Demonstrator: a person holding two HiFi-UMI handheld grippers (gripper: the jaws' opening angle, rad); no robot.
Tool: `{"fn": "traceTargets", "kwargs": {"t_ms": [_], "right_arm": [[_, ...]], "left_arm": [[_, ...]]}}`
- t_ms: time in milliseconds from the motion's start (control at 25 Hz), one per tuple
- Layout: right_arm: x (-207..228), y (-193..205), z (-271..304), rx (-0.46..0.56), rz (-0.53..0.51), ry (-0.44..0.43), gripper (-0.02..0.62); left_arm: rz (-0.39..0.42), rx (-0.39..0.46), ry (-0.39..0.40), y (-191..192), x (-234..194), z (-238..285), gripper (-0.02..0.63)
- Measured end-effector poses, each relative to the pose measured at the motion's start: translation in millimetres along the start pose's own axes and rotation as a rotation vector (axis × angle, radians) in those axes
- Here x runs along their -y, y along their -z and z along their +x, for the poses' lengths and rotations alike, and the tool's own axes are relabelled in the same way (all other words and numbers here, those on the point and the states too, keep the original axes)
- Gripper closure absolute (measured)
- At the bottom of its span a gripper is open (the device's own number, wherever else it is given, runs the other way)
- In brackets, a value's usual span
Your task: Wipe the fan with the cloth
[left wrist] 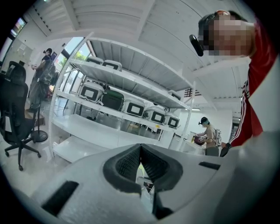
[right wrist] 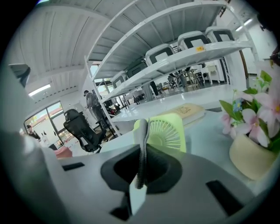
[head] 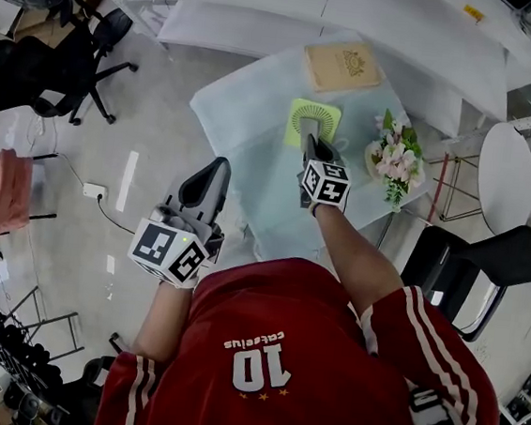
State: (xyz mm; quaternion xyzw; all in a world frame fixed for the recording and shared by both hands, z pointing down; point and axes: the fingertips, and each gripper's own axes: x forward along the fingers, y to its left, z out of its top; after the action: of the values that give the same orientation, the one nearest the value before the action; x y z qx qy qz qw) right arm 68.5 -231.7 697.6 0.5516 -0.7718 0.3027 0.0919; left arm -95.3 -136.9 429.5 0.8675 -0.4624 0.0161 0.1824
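A small square green fan [head: 313, 122] lies flat on the pale blue table [head: 240, 143]. My right gripper [head: 313, 148] hovers just at its near edge. In the right gripper view the fan [right wrist: 168, 133] shows right behind the jaws. That gripper [right wrist: 141, 144] is shut on a thin grey cloth [right wrist: 141, 129] seen edge-on, with a white tag hanging below. The head view does not show the cloth. My left gripper [head: 210, 180] is held over the floor left of the table, shut and empty, and it [left wrist: 140, 153] points at distant shelving.
A tan book [head: 342, 66] lies at the table's far side and a pot of pink flowers [head: 394, 154] stands right of the fan. Black office chairs [head: 73, 64] stand at left, another chair [head: 486, 268] and a round white table [head: 510, 176] at right.
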Motion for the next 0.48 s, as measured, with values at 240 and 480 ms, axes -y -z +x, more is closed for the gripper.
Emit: {"fn": "traceTargets", "kwargs": {"t_ms": [240,480], "right_arm": [[-10.0,7.5,11.3,-0.029,-0.038,-0.035,0.591],[-16.4,15.1,21.7,-0.059,-0.069,-0.065,0.591]], "left_arm": [[-0.01,-0.001,-0.029,3.0,-5.4,-4.9,0.603],[-0.024,-0.005,-0.063,5.3,-11.0,-8.3,0.603]]}}
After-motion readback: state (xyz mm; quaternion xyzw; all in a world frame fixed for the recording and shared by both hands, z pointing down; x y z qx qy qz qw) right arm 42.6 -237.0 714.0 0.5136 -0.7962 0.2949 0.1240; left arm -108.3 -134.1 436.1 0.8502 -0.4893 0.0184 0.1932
